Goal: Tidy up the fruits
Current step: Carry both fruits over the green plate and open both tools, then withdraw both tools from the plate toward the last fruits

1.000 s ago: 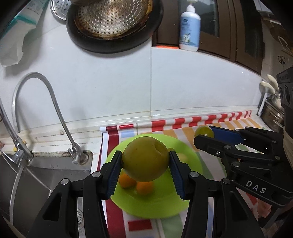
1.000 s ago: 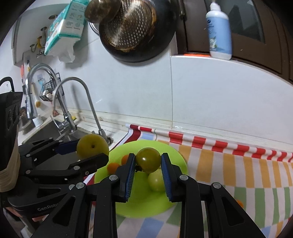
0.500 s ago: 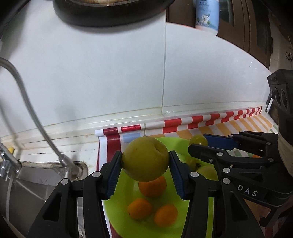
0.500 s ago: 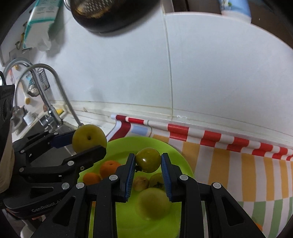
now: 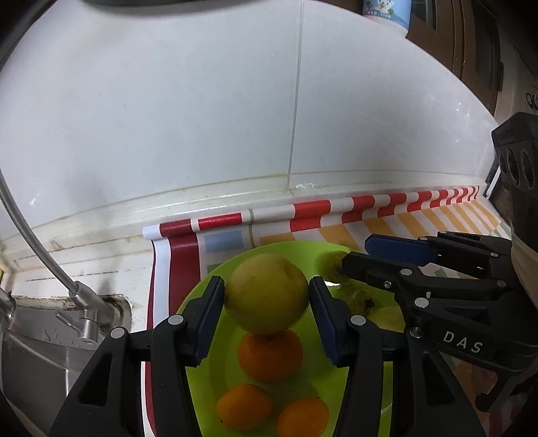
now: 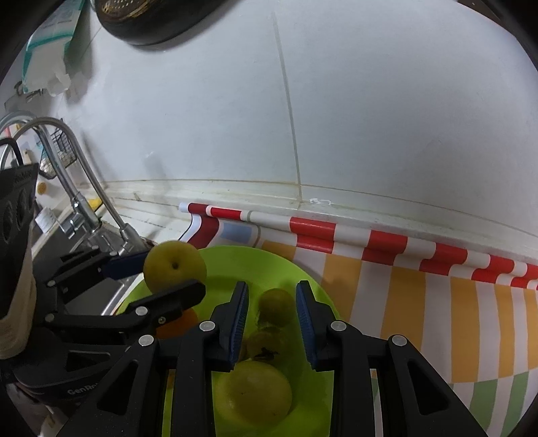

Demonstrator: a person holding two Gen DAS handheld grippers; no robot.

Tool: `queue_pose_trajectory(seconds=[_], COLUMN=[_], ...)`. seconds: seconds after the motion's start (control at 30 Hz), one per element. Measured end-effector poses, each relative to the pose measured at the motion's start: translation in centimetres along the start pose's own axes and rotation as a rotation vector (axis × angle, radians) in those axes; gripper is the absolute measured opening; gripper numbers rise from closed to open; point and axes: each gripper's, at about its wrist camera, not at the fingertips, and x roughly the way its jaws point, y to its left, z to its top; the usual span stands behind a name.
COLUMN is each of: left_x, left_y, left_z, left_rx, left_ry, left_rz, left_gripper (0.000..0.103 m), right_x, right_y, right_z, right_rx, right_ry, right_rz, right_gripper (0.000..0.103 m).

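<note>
My left gripper [image 5: 266, 295] is shut on a large yellow-green fruit [image 5: 266, 291] and holds it just above the lime green plate [image 5: 208, 369]; this fruit also shows in the right wrist view [image 6: 175, 267]. Three oranges [image 5: 270, 356] lie on the plate below it. My right gripper [image 6: 271, 311] is open over the plate, its jaws apart from the small green fruit [image 6: 276, 306] that rests on the plate between them. Another small fruit [image 6: 265, 343] and a big yellow-green fruit [image 6: 254, 391] lie nearer.
The plate sits on a striped red, orange and green mat [image 6: 420, 292] against the white tiled wall [image 5: 235, 117]. A sink [image 5: 40, 353] with a curved tap [image 6: 77, 158] lies to the left. A pan [image 6: 141, 20] hangs above.
Both grippers moved forward and down toward the plate. My right gripper opened and the small green fruit now rests on the plate. My left gripper still holds its fruit.
</note>
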Motion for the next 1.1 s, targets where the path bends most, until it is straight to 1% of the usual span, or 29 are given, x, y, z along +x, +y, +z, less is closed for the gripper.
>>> queue_pose_trajectory(seconds=[0.17, 0.37, 0.47, 0.6, 0.7, 0.77, 0.87, 0.93, 1.0, 1.1], left_x=[-1.4, -3.9, -5.5, -7.9, -9.6, -10.7, -12.5, -13.6, -14.6, -15.9], left_y=[0.3, -0.1, -0.8, -1.7, -2.5, -2.9, -3.8, -4.5, -5.3, -6.3], left_z=[0.0, -0.2, -0.2, -0.3, -0.4, -0.6, -1.0, -1.5, -1.9, -2.7], left_rx=[-0.021, -0.026, -0.024, -0.024, -0.024, -0.030, -0.026, -0.027, -0.028, -0.028], left_ry=[-0.031, -0.057, -0.081, -0.115, -0.135, -0.146, -0.167, -0.179, -0.188, -0.194], left_rz=[0.031, 0.067, 0.081, 0.109, 0.124, 0.120, 0.121, 0.125, 0.126, 0.120], left_gripper=[0.054, 0.054, 0.057, 0.058, 0.061, 0.062, 0.067, 0.069, 0.074, 0.077], right_x=[-1.0, -3.7, -5.4, -7.9, -10.1, -11.4, -13.3, -14.5, -15.8, -17.4], right_y=[0.0, 0.4, 0.9, 1.2, 1.3, 1.4, 1.6, 1.7, 1.7, 1.4], right_z=[-0.2, -0.8, -1.1, -1.5, -1.8, -2.0, -2.7, -3.2, -3.9, -4.7], right_rx=[0.000, 0.003, -0.008, -0.009, -0.005, -0.007, -0.011, -0.014, -0.020, -0.013], right_ry=[-0.018, -0.056, -0.082, -0.116, -0.143, -0.157, -0.176, -0.189, -0.203, -0.212], right_rz=[-0.016, -0.024, -0.037, -0.046, -0.053, -0.056, -0.060, -0.071, -0.088, -0.103], right_gripper=[0.031, 0.031, 0.031, 0.031, 0.034, 0.035, 0.035, 0.045, 0.048, 0.051])
